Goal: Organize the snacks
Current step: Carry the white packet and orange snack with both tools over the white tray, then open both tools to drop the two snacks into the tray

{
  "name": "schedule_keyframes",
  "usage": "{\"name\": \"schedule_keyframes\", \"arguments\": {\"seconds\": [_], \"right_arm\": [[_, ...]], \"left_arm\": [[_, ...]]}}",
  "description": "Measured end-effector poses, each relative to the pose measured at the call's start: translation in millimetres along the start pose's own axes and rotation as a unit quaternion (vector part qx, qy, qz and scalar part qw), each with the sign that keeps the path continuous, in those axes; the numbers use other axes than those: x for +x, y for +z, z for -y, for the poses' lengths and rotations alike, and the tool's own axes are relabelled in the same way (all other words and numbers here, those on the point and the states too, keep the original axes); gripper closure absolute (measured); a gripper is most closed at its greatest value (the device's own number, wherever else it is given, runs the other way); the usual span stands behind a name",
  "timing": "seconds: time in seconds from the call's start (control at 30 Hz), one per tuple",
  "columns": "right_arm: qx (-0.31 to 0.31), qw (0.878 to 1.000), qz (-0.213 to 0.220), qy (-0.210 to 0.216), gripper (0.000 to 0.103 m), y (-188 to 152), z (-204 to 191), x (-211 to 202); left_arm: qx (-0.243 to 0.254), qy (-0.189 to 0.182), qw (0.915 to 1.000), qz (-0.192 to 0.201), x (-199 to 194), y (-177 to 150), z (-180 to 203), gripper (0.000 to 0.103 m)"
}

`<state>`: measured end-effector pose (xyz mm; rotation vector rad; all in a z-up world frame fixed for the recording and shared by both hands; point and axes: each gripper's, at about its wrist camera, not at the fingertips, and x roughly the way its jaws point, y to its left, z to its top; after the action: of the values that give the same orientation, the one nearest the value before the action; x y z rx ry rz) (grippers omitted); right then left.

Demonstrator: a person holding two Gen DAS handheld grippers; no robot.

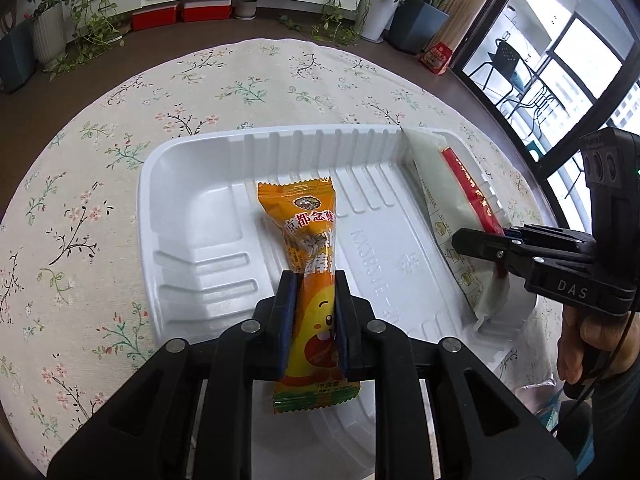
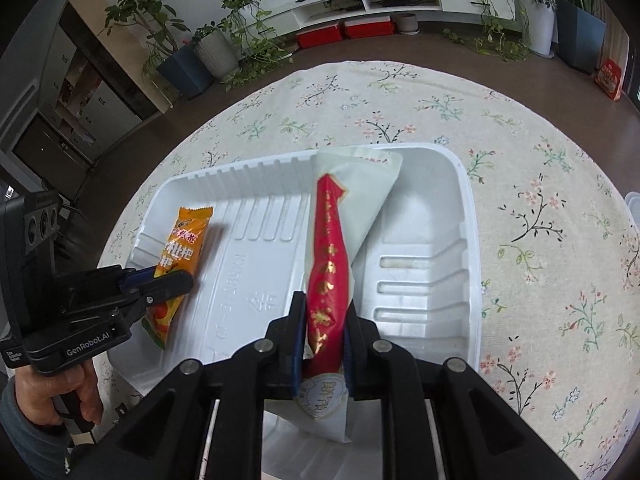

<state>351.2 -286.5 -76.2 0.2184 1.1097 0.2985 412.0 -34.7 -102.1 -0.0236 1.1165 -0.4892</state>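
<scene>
An orange snack packet lies lengthwise over the middle of the white plastic tray, and my left gripper is shut on its lower half. A white packet with a red stripe rests along the tray toward its right side, pinched near its lower end by my right gripper, which is shut on it. In the left wrist view the right gripper shows at the right, clamped on the white and red packet. The right wrist view shows the left gripper on the orange packet.
The tray sits on a round table with a floral cloth. A hand holds the right gripper's handle. Potted plants, red boxes and a low white shelf line the far wall. A glass door stands at the right.
</scene>
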Motion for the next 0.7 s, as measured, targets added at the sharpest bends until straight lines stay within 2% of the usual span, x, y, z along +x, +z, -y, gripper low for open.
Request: {"name": "schedule_keyframes", "arguments": {"seconds": [0.1,0.17,0.23,0.27,0.3,0.43,0.57,0.63,0.7], "right_arm": [[0.003,1.000,-0.001,-0.003,0.079,-0.5,1.1,1.2],[0.007,1.000,-0.001,-0.008,0.069,-1.3,4.1,0.8],[0.013,1.000,0.000,-0.007,0.066,-2.2,8.1,-1.7],[0.016,1.000,0.001,-0.007,0.064,-2.9,10.3,-4.0],[0.019,1.000,0.005,-0.006,0.063,-3.1,12.3,-7.1],[0.020,0.999,0.024,-0.004,0.060,-4.7,15.3,-23.5],[0.027,0.998,0.047,0.009,0.049,-10.1,18.7,-51.9],[0.039,0.997,0.064,0.021,0.041,-16.2,21.6,-71.8],[0.048,0.995,0.086,0.035,0.031,-22.8,23.5,-92.2]], "left_arm": [[-0.002,0.002,1.0000,0.002,-1.2,-1.3,0.4,0.084],[-0.001,0.006,1.0000,0.005,-4.0,-1.9,1.5,0.079],[0.000,0.013,0.9998,0.016,-9.2,-1.2,2.7,0.053],[-0.002,0.011,0.9997,0.022,-12.4,-1.0,2.5,0.030],[-0.004,0.007,0.9996,0.028,-15.9,-0.7,2.0,0.026],[-0.008,0.002,0.9992,0.040,-32.9,-2.5,2.7,0.026],[-0.009,-0.002,0.9984,0.055,-60.0,-12.6,5.0,0.026],[-0.008,-0.007,0.9975,0.070,-79.6,-22.2,6.4,0.020],[-0.009,-0.014,0.9954,0.095,-105.3,-37.1,8.7,0.000]]}}
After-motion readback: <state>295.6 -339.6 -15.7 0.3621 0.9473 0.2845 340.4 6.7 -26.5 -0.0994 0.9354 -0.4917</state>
